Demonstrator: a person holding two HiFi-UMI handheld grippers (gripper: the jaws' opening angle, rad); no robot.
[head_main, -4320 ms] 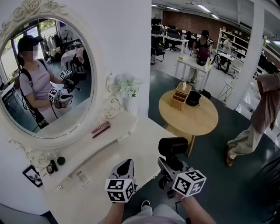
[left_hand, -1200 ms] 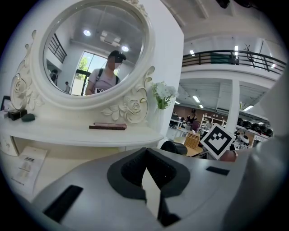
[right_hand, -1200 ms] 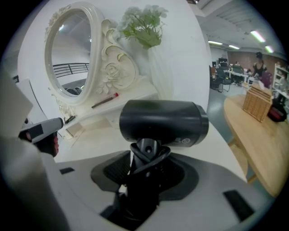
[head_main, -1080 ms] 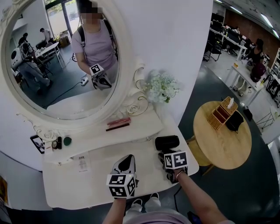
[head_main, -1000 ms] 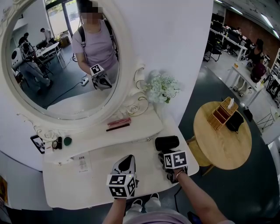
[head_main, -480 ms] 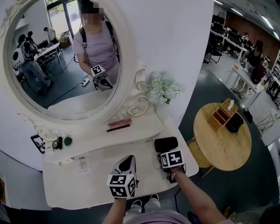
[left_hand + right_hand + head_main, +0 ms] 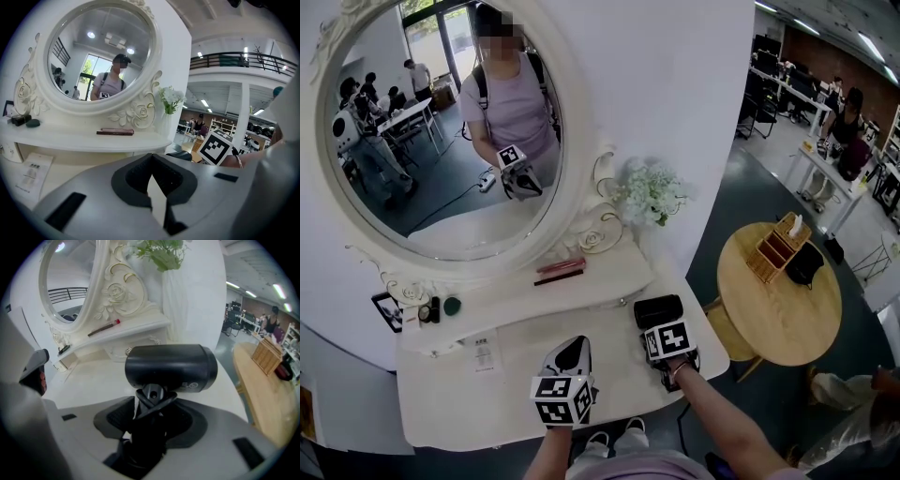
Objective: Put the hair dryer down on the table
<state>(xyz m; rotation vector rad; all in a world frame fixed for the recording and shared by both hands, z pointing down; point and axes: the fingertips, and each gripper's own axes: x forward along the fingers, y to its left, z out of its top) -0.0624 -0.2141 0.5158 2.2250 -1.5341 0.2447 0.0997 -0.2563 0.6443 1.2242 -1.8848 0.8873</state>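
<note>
The black hair dryer (image 7: 658, 310) lies with its barrel sideways at the right end of the white dressing table (image 7: 487, 394). In the right gripper view the hair dryer (image 7: 171, 367) fills the middle, its folding handle running down between the jaws. My right gripper (image 7: 662, 332) is closed on that handle, and its jaws are opening. The same right gripper (image 7: 150, 405) shows dark pads on both sides of the handle. My left gripper (image 7: 569, 352) hovers over the table's front middle. In its own view the left gripper (image 7: 151, 164) has its tips together with nothing between them.
A big oval mirror (image 7: 441, 131) stands behind a raised shelf (image 7: 609, 281) holding pink and brown sticks (image 7: 560, 272) and white flowers (image 7: 649, 192). A paper card (image 7: 484, 354) lies left of the grippers. Beyond the table's right edge stands a round wooden table (image 7: 778, 300).
Over the last second the right gripper and hair dryer have barely shifted. Four seconds ago the dryer was held upright off the table's front edge; now it is over the tabletop.
</note>
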